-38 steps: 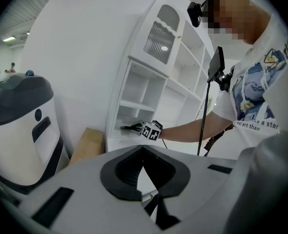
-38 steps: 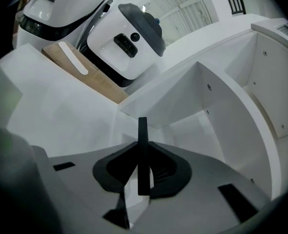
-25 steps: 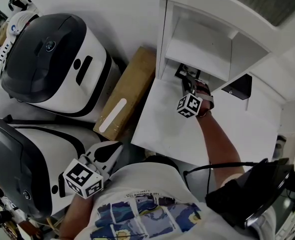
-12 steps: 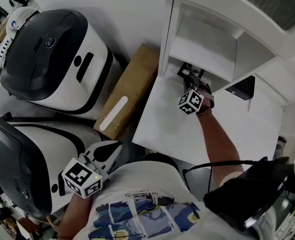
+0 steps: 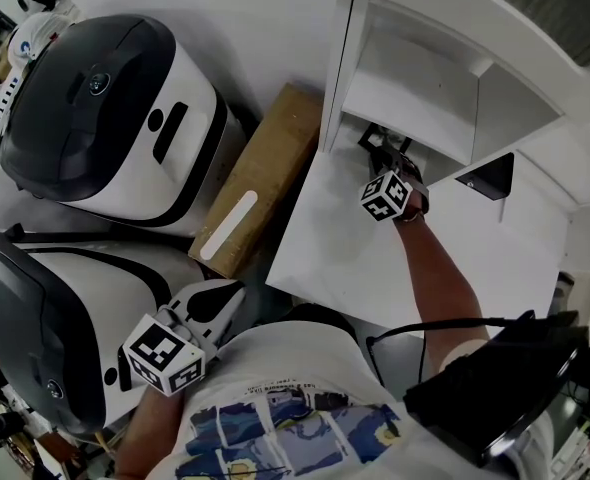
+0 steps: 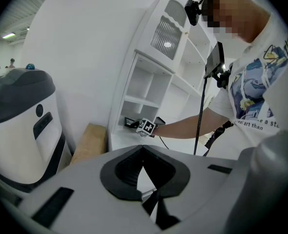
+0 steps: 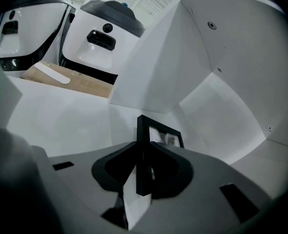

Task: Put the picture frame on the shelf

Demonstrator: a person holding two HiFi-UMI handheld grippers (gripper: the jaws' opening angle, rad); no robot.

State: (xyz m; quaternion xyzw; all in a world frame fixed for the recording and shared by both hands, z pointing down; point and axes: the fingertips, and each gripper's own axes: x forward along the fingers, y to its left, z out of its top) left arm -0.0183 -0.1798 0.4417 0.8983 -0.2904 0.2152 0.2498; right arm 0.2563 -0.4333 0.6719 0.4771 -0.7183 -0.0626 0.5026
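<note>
Picture frame, black-edged, is gripped by the right gripper, whose jaws are closed on the frame's near edge; in the right gripper view the frame is seen standing upright and almost edge-on between the pads. In the head view the frame is held at the mouth of the lowest compartment of the white shelf, close to the left upright and beneath the shelf board. Whether its lower edge is touching the white ledge cannot be told.

The right arm is stretched forward, the bare forearm running from the lower right up to the compartment, with the right gripper pointed into the opening and its marker cube turned upward.

The left arm is bent and kept low beside the torso. The left gripper is pointed up towards the ledge, well apart from the shelf; in the left gripper view its jaws are seen brought together with nothing between them. A cardboard box is seen lying between the ledge and two large white machines
</note>
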